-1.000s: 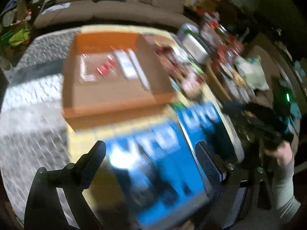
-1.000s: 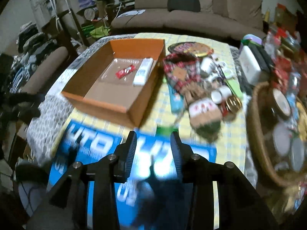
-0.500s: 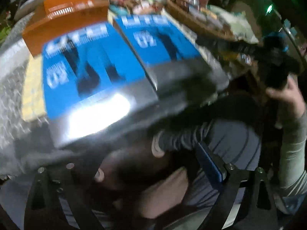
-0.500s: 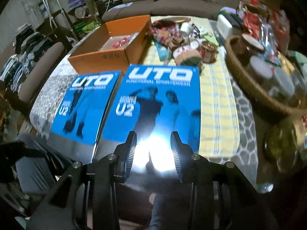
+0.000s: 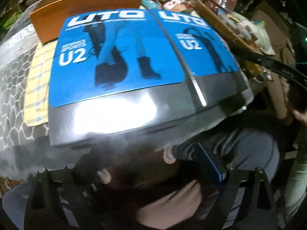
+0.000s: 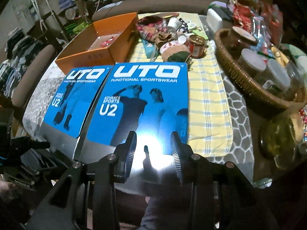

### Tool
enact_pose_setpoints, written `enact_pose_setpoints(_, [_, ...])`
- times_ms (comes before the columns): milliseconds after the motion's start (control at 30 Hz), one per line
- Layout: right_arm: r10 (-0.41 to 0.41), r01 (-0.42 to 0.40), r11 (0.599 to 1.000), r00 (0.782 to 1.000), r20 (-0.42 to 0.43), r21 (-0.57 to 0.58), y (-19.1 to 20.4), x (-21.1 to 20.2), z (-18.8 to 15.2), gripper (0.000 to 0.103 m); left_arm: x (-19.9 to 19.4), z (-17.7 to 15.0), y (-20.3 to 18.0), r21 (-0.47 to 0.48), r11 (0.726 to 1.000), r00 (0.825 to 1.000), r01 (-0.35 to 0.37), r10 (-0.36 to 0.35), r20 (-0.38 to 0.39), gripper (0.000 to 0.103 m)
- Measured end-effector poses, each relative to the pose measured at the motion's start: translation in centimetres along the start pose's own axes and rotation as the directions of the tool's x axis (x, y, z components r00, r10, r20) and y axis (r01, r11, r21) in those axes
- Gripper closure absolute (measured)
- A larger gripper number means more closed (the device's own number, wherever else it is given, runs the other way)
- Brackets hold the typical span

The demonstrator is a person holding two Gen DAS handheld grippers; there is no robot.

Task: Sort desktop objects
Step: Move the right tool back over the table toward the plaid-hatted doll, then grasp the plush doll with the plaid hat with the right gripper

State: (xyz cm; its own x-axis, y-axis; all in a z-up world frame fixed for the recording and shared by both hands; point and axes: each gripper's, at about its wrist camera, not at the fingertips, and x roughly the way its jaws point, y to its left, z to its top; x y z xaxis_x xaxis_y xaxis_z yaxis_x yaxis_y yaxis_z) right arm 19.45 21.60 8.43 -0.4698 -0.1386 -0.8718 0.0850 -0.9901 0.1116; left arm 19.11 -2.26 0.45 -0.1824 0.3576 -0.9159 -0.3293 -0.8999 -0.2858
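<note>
A: What lies nearest on the table?

B: Two flat glossy blue-and-silver boxes printed UTO, side by side and touching along their long edges. The left blue box (image 6: 65, 99) reaches the near table edge; the right blue box (image 6: 145, 103) lies partly on a yellow checked cloth (image 6: 209, 103).

A: And behind them?

B: An open orange cardboard box (image 6: 99, 51) stands just past the left blue box, with a small red item inside. To its right sits a heap of small things: a plaid fabric piece (image 6: 151, 26), a white mug (image 6: 175, 22), a red-lidded jar (image 6: 196, 45). A woven wicker basket (image 6: 239, 80) of lidded jars stands at the right.

A: The right gripper (image 6: 153, 149)?

B: Its ribbed fingers (image 6: 131, 149) stand apart over the near silver end of the right box, nothing between them.

A: The left gripper (image 5: 145, 170)?

B: It points down past the table edge at the person's lap. One blue-padded finger (image 5: 210, 161) shows; the other is lost in dark blur, so I cannot tell its state.
</note>
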Motion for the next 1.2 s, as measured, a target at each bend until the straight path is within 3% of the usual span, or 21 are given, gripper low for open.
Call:
enact_pose_setpoints(233, [-0.045,0.046,0.998,0.999,-0.03,0.045,-2.1,2.1,1.6,0.068,1.4,0.8,-2.6,0.045,0.998,0.998,0.043,-0.041,-0.043,0.008])
enact_pose_setpoints(433, [-0.015,0.015,1.0,1.0,0.011,0.015,-2.2,1.2,2.6,0.067,-2.8,1.7,-5.1,0.104,0.985,0.99,0.141,-0.139,-0.03,0.008])
enact_pose_setpoints(467, [0.005,-0.005,1.0,1.0,0.028,0.014,-2.2,0.8,3.0,0.06,-3.7,2.3,-5.4,0.112,0.981,0.988,0.156,-0.155,-0.014,0.007])
enact_pose_setpoints(500, [0.015,-0.016,1.0,0.999,0.038,0.017,-2.3,0.7,3.3,0.045,-5.0,3.4,-5.8,0.121,0.979,0.986,0.162,-0.166,0.018,0.006])
enact_pose_setpoints(567, [0.045,-0.046,0.999,0.997,0.07,0.023,-2.3,0.4,4.1,0.025,-6.4,5.3,-6.0,0.139,0.98,0.985,0.141,-0.152,0.076,0.0])
enact_pose_setpoints(600, [0.056,-0.058,0.998,0.995,0.082,0.023,-2.3,0.4,4.6,0.023,-6.8,6.6,-6.1,0.145,0.983,0.986,0.11,-0.126,0.111,0.0])
enact_pose_setpoints(633, [0.065,-0.067,0.997,0.994,0.088,0.023,-2.4,0.4,5.2,0.023,-7.0,8.3,-6.1,0.141,0.987,0.985,0.077,-0.097,0.143,0.0])
enact_pose_setpoints(733, [0.074,-0.078,0.997,0.992,0.104,0.027,-2.9,0.8,6.7,0.022,-6.4,12.6,-5.7,0.123,0.99,0.976,0.074,-0.097,0.192,0.0])
enact_pose_setpoints(833, [0.092,-0.099,0.994,0.988,0.124,0.051,-4.3,1.5,8.5,0.02,-4.6,16.8,-5.6,0.132,0.991,0.98,0.027,-0.052,0.19,0.0])
enact_pose_setpoints(1000, [0.141,-0.149,0.987,0.981,0.131,0.054,-6.5,4.0,12.0,0.02,-1.1,22.3,-5.0,0.102,0.993,0.983,0.06,-0.076,0.164,0.0])
enact_pose_setpoints(1200, [0.132,-0.135,0.988,0.99,0.046,0.076,-8.5,10.9,15.7,0.02,2.3,27.6,-4.1,0.037,0.996,0.979,0.076,-0.081,0.188,0.0])
